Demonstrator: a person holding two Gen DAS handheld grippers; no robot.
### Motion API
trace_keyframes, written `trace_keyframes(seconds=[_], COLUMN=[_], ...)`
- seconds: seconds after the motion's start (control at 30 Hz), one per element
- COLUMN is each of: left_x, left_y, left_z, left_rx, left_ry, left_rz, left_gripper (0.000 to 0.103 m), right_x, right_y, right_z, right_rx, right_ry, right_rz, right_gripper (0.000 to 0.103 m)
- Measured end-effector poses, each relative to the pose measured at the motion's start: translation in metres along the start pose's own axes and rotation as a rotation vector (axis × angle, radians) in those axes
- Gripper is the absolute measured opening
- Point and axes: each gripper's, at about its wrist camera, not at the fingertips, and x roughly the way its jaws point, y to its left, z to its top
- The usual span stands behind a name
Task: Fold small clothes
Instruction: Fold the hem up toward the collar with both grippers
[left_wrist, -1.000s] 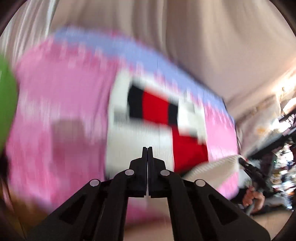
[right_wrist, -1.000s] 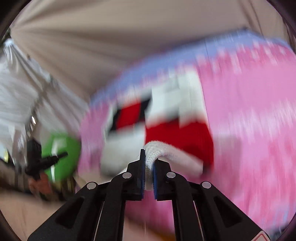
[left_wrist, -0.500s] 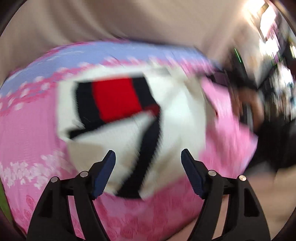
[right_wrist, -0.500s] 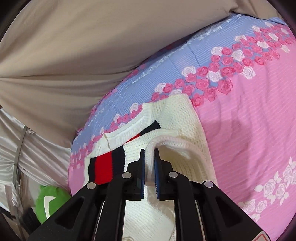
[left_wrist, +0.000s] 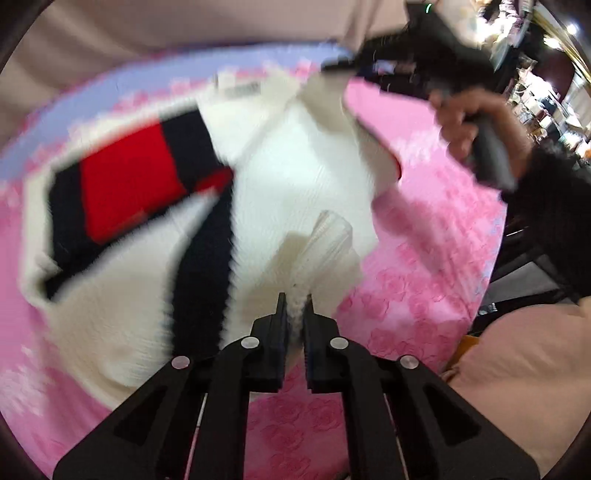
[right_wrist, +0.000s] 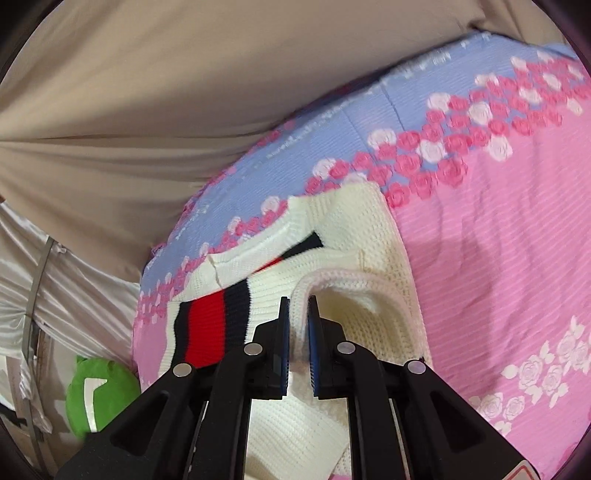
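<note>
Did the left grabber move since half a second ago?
Yes. The left gripper, then open above the white sweater, came down toward the pink bedsheet; its jaws have just been closing and now pinch a sweater fold.

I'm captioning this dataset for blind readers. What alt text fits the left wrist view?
The left gripper is shut on a fold of a white knit sweater with red and navy stripes, lying on a pink rose-print bedcover. At upper right, a hand holds the right gripper on the sweater's far edge.
</note>
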Motion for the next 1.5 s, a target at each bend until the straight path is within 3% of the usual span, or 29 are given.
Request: trace_keyframes(seconds=[0.13, 0.23, 0.3, 0.33, 0.4, 0.43, 0.5, 0.53, 0.57, 0.63, 0.77, 0.83, 0.87, 0.9, 0.93, 0.97, 1.0, 1.07, 1.13, 1.27, 1.37, 1.4, 1.43, 1.5], left_x=[-0.067, -0.098, -0.091, -0.076, -0.056, -0.053, -0.055, -0.056, -0.057, -0.051, -0.008, 0.017, 0.026, 0.033, 0.039, 0.041, 0.034, 0.001, -0.033, -0.052, -0.01, 0.006, 0.016, 0.014], left_y=[0.061, 0.14, 0.187, 0.215, 0.242, 0.247, 0.244, 0.238, 0.228, 0.216, 0.21, 0.213, 0.217, 0.22, 0.223, 0.225, 0.226, 0.225, 0.229, 0.254, 0.273, 0.276, 0.276, 0.269], left_z=[0.044, 0.091, 0.104, 0.107, 0.101, 0.097, 0.078, 0.071, 0.063, 0.059, 0.072, 0.081, 0.081, 0.081, 0.081, 0.082, 0.083, 0.086, 0.088, 0.093, 0.092, 0.09, 0.089, 0.09], left_rx=[-0.139, -0.322, -0.45, -0.538, -0.648, -0.674, -0.71, -0.707, -0.692, -0.671, -0.63, -0.618, -0.626, -0.637, -0.651, -0.665, -0.679, -0.691, -0.706, -0.751, -0.775, -0.781, -0.781, -0.774], left_ry=[-0.157, -0.26, -0.25, -0.209, -0.132, -0.125, -0.162, -0.173, -0.187, -0.195, -0.1, -0.052, -0.035, -0.021, -0.007, -0.002, -0.028, -0.113, -0.181, -0.202, -0.099, -0.06, -0.037, -0.063], left_rz=[0.09, 0.256, 0.322, 0.401, 0.531, 0.535, 0.475, 0.469, 0.47, 0.463, 0.42, 0.434, 0.429, 0.413, 0.391, 0.369, 0.343, 0.306, 0.299, 0.349, 0.366, 0.381, 0.395, 0.407], left_gripper=[0.006, 0.006, 0.011, 0.011, 0.018, 0.02, 0.035, 0.052, 0.06, 0.065, 0.072, 0.072, 0.066, 0.055, 0.024, 0.014, 0.01, 0.009, 0.009, 0.009, 0.009, 0.009, 0.009, 0.009], right_x=[-0.016, -0.01, 0.01, 0.021, 0.034, 0.032, 0.021, 0.016, 0.013, 0.013, 0.036, 0.052, 0.056, 0.064, 0.073, 0.078, 0.081, 0.07, 0.033, -0.003, 0.047, 0.075, 0.084, 0.069], right_y=[0.011, 0.015, 0.011, 0.007, -0.001, -0.003, -0.008, -0.01, -0.011, -0.015, -0.012, 0.0, 0.003, 0.007, 0.008, 0.007, 0.008, 0.016, 0.036, 0.052, 0.022, 0.003, -0.005, 0.001], right_z=[0.02, 0.05, 0.07, 0.076, 0.081, 0.079, 0.065, 0.056, 0.046, 0.026, 0.009, 0.015, 0.018, 0.022, 0.026, 0.029, 0.032, 0.04, 0.051, 0.073, 0.083, 0.084, 0.085, 0.088], right_rx=[-0.013, -0.004, 0.016, 0.028, 0.054, 0.063, 0.082, 0.074, 0.055, 0.014, -0.058, -0.112, -0.132, -0.156, -0.171, -0.175, -0.178, -0.166, -0.178, -0.193, -0.171, -0.123, -0.086, -0.042], right_ry=[-0.053, -0.085, -0.072, -0.056, -0.045, -0.059, -0.089, -0.09, -0.087, -0.063, 0.003, 0.018, 0.018, 0.025, 0.041, 0.058, 0.082, 0.073, -0.036, -0.174, -0.06, 0.018, 0.043, -0.03], right_rz=[0.02, 0.001, -0.036, -0.061, -0.169, -0.193, -0.156, -0.156, -0.165, -0.209, -0.263, -0.275, -0.284, -0.299, -0.315, -0.316, -0.307, -0.258, -0.164, -0.121, -0.235, -0.273, -0.284, -0.214], right_gripper=[0.009, 0.009, 0.015, 0.029, 0.039, 0.043, 0.058, 0.061, 0.061, 0.062, 0.062, 0.062, 0.062, 0.062, 0.057, 0.046, 0.011, 0.011, 0.011, 0.01, 0.01, 0.01, 0.009, 0.009])
